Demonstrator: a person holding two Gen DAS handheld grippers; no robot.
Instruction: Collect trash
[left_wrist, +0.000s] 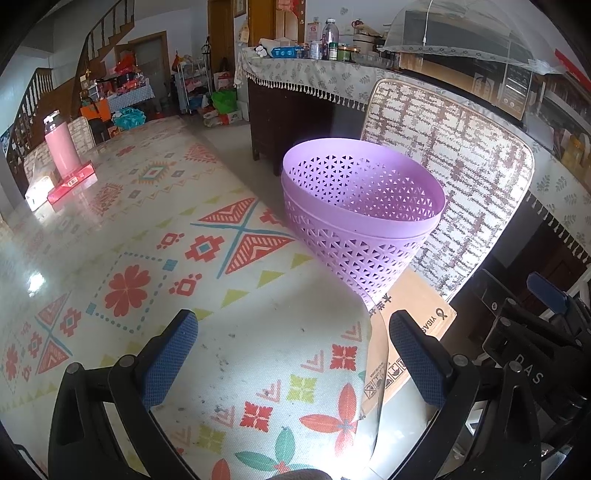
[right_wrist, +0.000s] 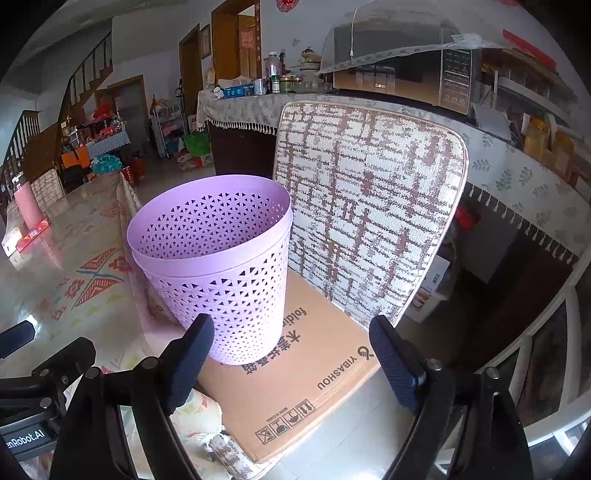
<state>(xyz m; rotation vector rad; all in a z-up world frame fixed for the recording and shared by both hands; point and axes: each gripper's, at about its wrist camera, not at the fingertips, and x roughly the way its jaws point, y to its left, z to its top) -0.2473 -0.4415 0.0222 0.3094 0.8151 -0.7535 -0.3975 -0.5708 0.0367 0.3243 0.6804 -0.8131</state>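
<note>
A purple perforated waste basket stands upright on a flat cardboard box laid on a chair seat beside the table; it also shows in the right wrist view, and what I see of its inside holds nothing. My left gripper is open and empty, low over the patterned tablecloth near the table's corner, short of the basket. My right gripper is open and empty, just in front of the basket's base above the cardboard box. No trash item shows in either view.
The chair's woven backrest rises right behind the basket. A pink bottle on a red box stands at the table's far left. A cluttered sideboard with a microwave lies beyond.
</note>
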